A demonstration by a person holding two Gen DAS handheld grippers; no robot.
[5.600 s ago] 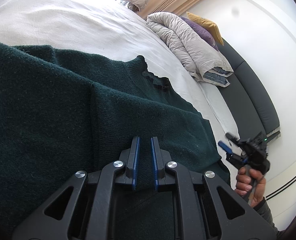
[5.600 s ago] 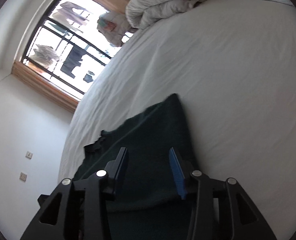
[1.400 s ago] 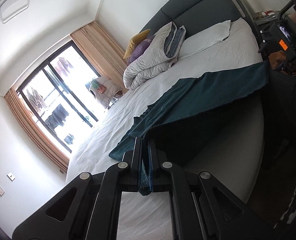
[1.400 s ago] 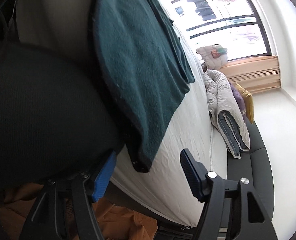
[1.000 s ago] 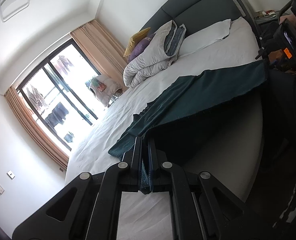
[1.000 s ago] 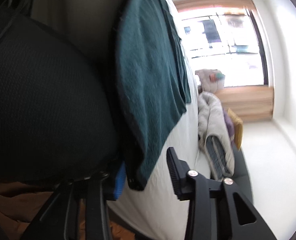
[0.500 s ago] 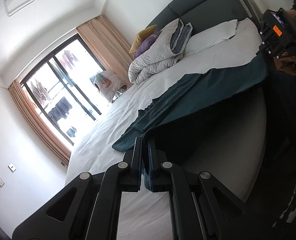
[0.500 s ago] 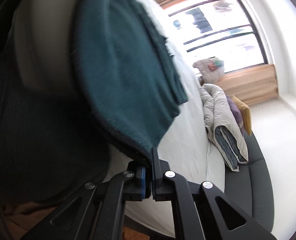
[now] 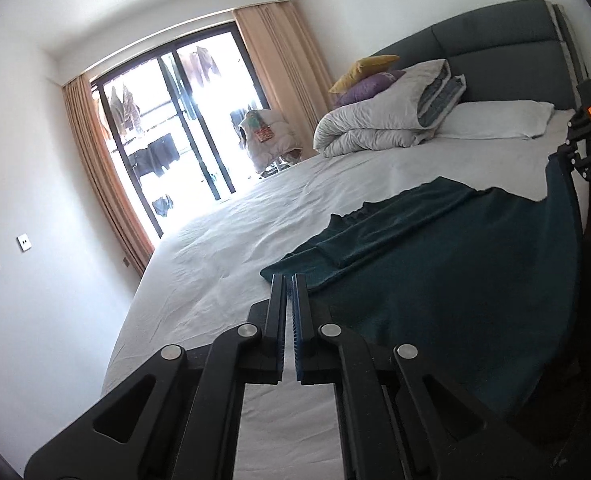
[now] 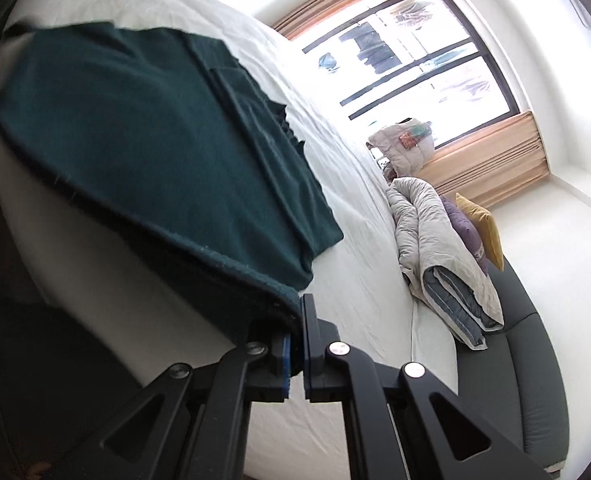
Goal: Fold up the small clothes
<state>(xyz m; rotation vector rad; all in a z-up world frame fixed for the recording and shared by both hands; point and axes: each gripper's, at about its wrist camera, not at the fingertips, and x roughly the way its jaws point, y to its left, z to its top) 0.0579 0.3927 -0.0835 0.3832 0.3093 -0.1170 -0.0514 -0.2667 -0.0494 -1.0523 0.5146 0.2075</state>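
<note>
Both grippers clench the dark green sweater (image 9: 435, 280) hem: left gripper (image 9: 289, 312), right gripper (image 10: 297, 332); its body runs toward 12 o'clock.

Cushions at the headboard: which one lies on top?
The yellow cushion lies on top, leaning against the dark headboard. The purple cushion is under it, wedged against the folded grey duvet.

A white bed (image 9: 255, 240) fills the room, with a rolled grey duvet (image 9: 379, 128), a yellow cushion (image 9: 365, 66) and a purple one (image 9: 369, 88) against the dark headboard (image 9: 495, 64). Beige curtains (image 9: 103, 184) frame the bright window (image 9: 175, 128).
</note>
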